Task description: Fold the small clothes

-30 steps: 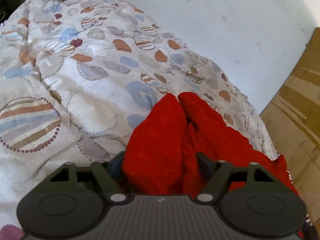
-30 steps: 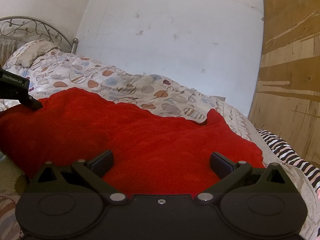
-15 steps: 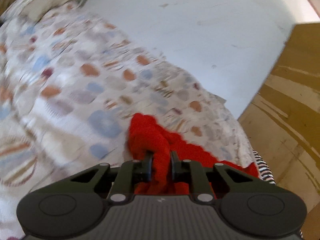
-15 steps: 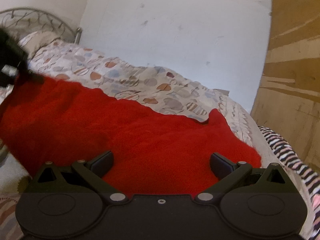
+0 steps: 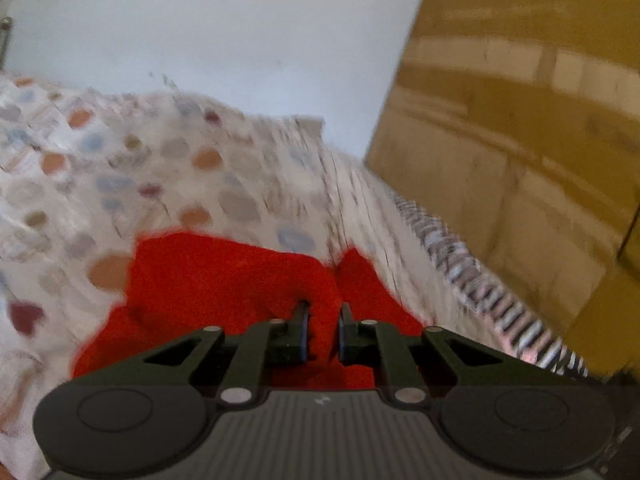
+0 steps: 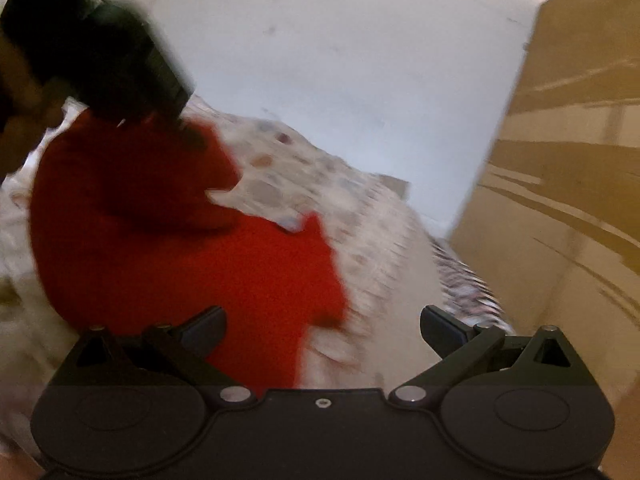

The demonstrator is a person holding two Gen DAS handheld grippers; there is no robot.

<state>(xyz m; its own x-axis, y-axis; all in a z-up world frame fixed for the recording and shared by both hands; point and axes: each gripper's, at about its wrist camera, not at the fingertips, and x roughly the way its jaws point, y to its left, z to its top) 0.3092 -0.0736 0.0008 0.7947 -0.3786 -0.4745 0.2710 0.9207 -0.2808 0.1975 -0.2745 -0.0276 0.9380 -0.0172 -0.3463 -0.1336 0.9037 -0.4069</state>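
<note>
From the right gripper (image 6: 323,326), spread wide over the bed (image 6: 376,240), the way toward 12 o'clock is bare patterned duvet up to the white wall (image 6: 352,80). A brown board (image 6: 560,184) shuts off 2 to 3 o'clock, close beside a striped cloth (image 6: 468,284). At 10 o'clock the raised red garment (image 6: 168,248) and the left gripper (image 5: 322,322) pinching it block passage.

Soft, even daylight fills both views, bright on the white wall (image 5: 240,40) with no hard shadows or glare. Motion blur smears the patterned bedspread (image 5: 120,168), the wooden board (image 5: 520,140) and the red cloth (image 6: 160,240). Fisheye distortion bends the edges, and the corners fall dark.
</note>
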